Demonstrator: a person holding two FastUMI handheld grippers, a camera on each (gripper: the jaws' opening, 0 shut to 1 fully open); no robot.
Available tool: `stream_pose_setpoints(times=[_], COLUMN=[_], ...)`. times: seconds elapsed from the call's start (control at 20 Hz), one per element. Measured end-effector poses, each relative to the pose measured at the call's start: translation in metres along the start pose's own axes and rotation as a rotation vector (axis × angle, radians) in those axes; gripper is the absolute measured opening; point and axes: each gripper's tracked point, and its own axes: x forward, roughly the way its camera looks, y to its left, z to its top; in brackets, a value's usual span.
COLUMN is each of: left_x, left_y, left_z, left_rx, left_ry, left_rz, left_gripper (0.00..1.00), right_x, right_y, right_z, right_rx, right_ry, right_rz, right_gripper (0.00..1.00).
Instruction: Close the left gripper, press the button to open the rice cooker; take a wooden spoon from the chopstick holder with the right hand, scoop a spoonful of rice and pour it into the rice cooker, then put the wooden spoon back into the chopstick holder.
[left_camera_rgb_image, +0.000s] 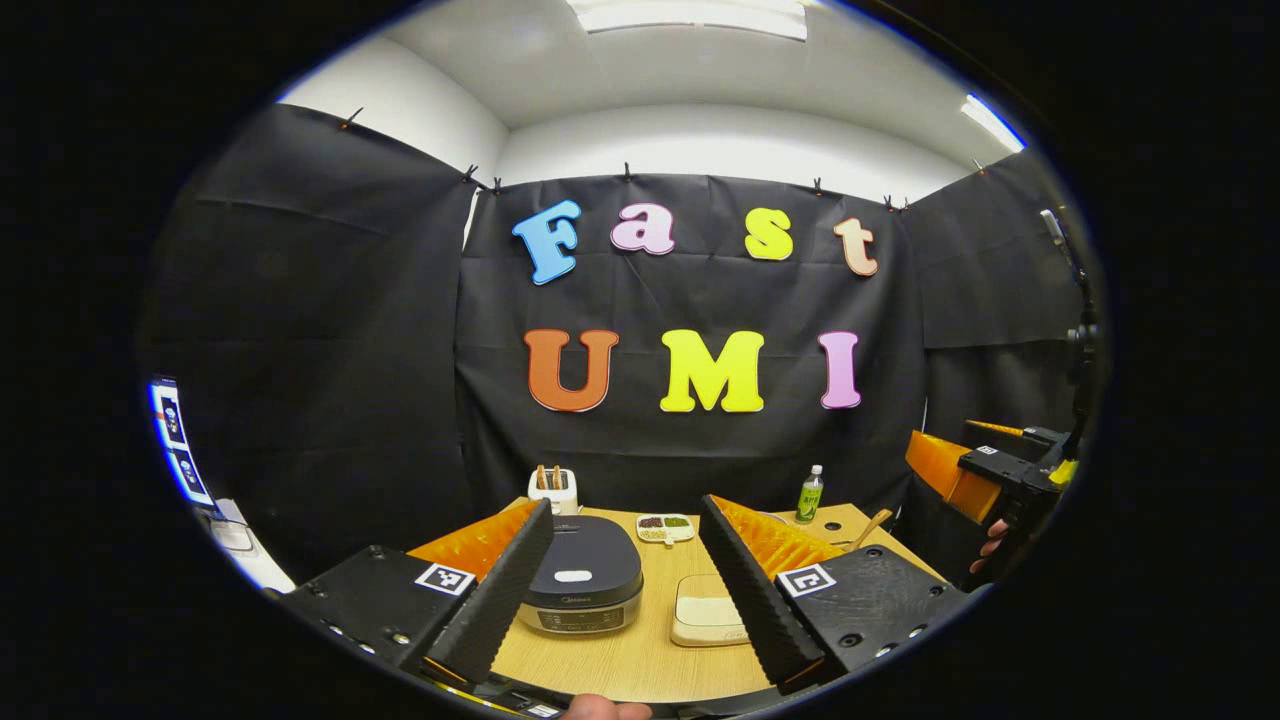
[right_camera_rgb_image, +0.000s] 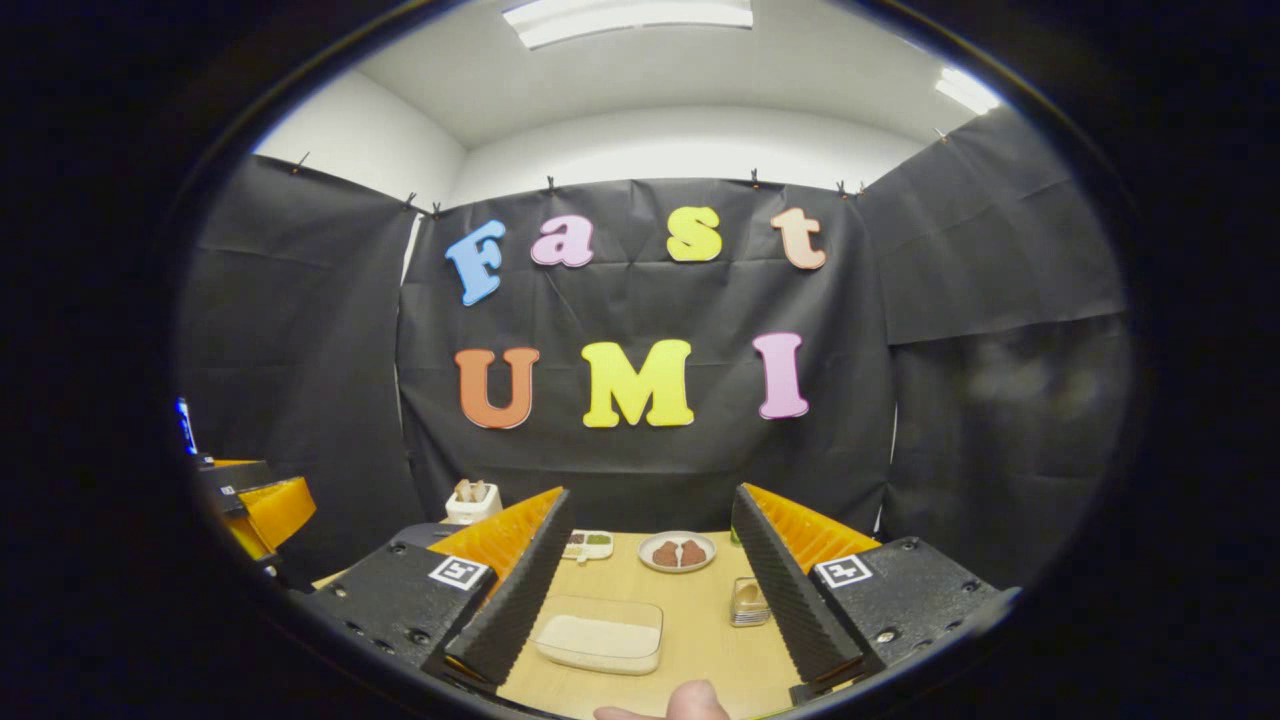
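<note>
The dark rice cooker (left_camera_rgb_image: 580, 585) stands on the wooden table with its lid down and a white button (left_camera_rgb_image: 572, 576) on top. It lies between the fingers of my left gripper (left_camera_rgb_image: 625, 505), which is open and holds nothing. A white chopstick holder (left_camera_rgb_image: 553, 490) with wooden handles sticking up stands behind the cooker. A shallow box of rice (left_camera_rgb_image: 705, 610) sits to the cooker's right. My right gripper (right_camera_rgb_image: 650, 495) is open and empty above the rice box (right_camera_rgb_image: 600, 635). The chopstick holder (right_camera_rgb_image: 472, 500) is far left behind its left finger.
A small divided dish (left_camera_rgb_image: 665, 528) and a green bottle (left_camera_rgb_image: 809, 495) stand at the back. A plate with brown pieces (right_camera_rgb_image: 677, 551) and a small glass jar (right_camera_rgb_image: 748, 600) lie near the right gripper. A lit screen (left_camera_rgb_image: 175, 450) hangs at the left wall.
</note>
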Motion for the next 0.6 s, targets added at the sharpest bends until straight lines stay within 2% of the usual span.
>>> stream_pose_setpoints(times=[0.1,0.15,0.2,0.25,0.3,0.35,0.4,0.6], left_x=[0.001,0.003,0.004,0.006,0.009,0.012,0.015,0.038], left_y=[0.003,0.007,0.009,0.011,0.014,0.016,0.017,0.022], left_z=[-0.005,-0.007,-0.008,-0.012,-0.017,-0.022,-0.027,-0.047], left_rx=[-0.003,-0.006,-0.01,-0.014,-0.014,-0.014,-0.016,-0.035], left_ry=[0.018,0.021,0.029,0.042,0.057,0.076,0.098,0.182], left_rz=[0.006,0.012,0.018,0.023,0.026,0.029,0.031,0.052], left_gripper=[0.95,0.95,0.95,0.95,0.95,0.95,0.95,0.95], right_x=[0.007,0.011,0.017,0.023,0.028,0.034,0.042,0.071], right_y=[0.007,0.011,0.014,0.015,0.017,0.019,0.021,0.023], right_z=[-0.003,-0.005,-0.006,-0.006,-0.009,-0.011,-0.015,-0.02], right_rx=[0.001,0.002,0.006,0.009,0.011,0.012,0.012,0.007], right_ry=[0.009,0.022,0.029,0.034,0.039,0.045,0.054,0.063], right_rz=[0.013,0.023,0.028,0.032,0.034,0.037,0.041,0.059], right_gripper=[1.0,0.96,1.0,1.0,0.96,0.96,1.0,1.0])
